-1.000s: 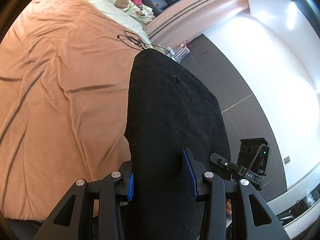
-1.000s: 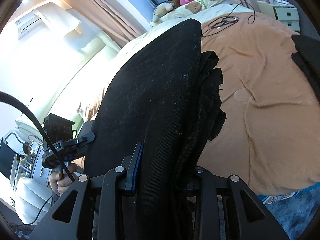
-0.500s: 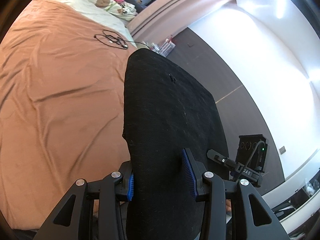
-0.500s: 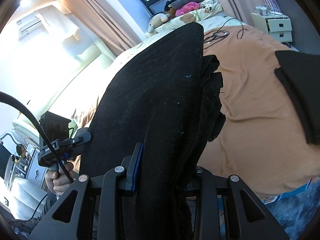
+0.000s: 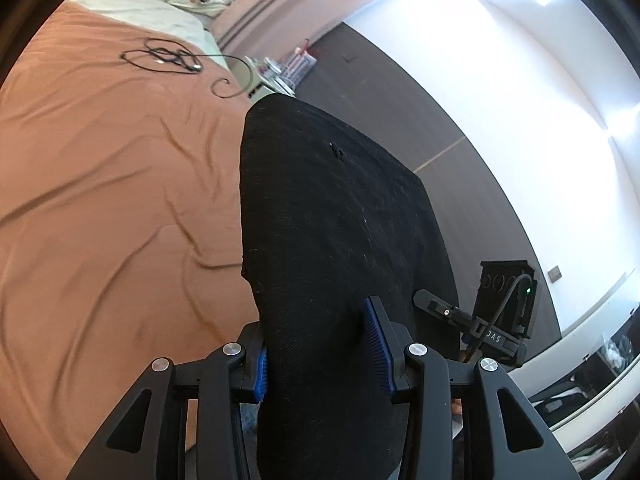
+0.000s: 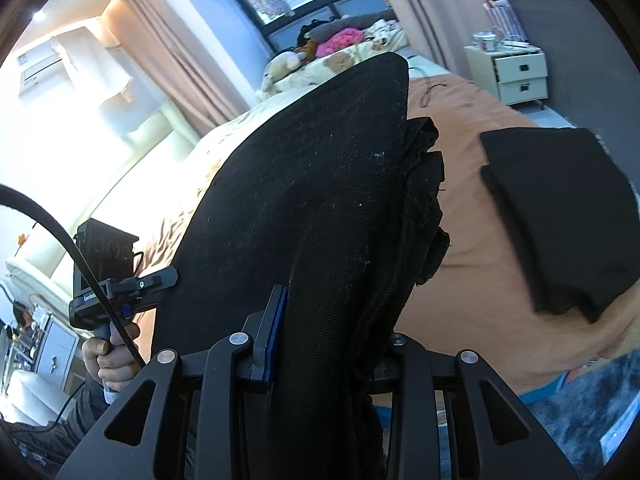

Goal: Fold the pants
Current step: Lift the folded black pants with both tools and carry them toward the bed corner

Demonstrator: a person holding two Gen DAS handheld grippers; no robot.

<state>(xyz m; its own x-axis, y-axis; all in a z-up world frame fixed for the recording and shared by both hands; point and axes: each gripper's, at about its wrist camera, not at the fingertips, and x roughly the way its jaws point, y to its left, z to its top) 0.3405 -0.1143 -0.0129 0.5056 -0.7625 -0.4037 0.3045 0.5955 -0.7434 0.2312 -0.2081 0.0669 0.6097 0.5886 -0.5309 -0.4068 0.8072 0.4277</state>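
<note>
Left gripper (image 5: 322, 346) is pinching the black pants (image 5: 340, 216), blue pads (image 5: 376, 344) pressing the cloth from both sides. Right gripper (image 6: 326, 334) is also clamping the pants (image 6: 312, 208), a thick bunch of layers sitting between its jaws. Pants are hanging in the air, stretching between both grippers above the bed (image 5: 100, 200), rising toward 12 o'clock in each wrist view. Fabric is looking soft, limp, medium weight, likely to sag and slide; holding at the bunched edges probably works best. Raw folded edges are showing at 2 o'clock in the right view. A folded black garment (image 6: 560, 216) is lying on the bed at 3 o'clock. Cable (image 5: 168, 56) is lying at 11 o'clock in the left view. Open blanket is offering plenty of room at 9 o'clock.
</note>
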